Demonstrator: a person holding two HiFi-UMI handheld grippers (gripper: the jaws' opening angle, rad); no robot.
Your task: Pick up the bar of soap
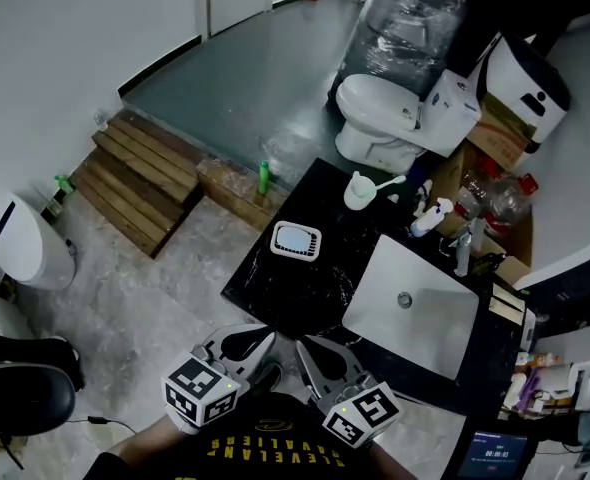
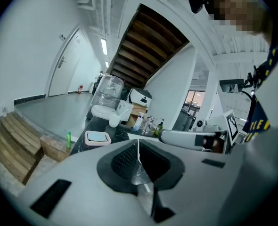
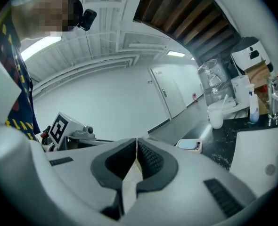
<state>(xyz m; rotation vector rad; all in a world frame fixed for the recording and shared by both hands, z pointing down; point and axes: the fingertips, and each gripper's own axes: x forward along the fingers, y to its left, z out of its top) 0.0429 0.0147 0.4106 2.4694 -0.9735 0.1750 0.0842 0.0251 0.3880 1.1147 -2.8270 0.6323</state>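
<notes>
Left gripper [image 2: 139, 148]: jaws clenched pad to pad, nothing between them. Right gripper [image 3: 136, 147]: same, closed and empty. In the head view both are held low and side by side, close to the person's body and short of the counter's [image 1: 275, 298] near edge. I read this as a ready pose before any reach, so the pick-up is not yet begun. The bar of soap [image 1: 295, 238] is pale blue and lies flat, broad face up, in a white soap dish [image 1: 278, 251]. The dish sits toward the counter's left edge, left of the sink basin [image 1: 415, 313] and well apart from both grippers. It shows ahead in the left gripper view [image 2: 97, 137] and off to the right in the right gripper view [image 3: 190, 145]. The bar's long axis runs roughly left to right in the head view, skew to the counter's edges. It is probably kept in the dish for draining. Judgement: the raised rim favours a grasp from above across the short axis, with the jaws opened first.
</notes>
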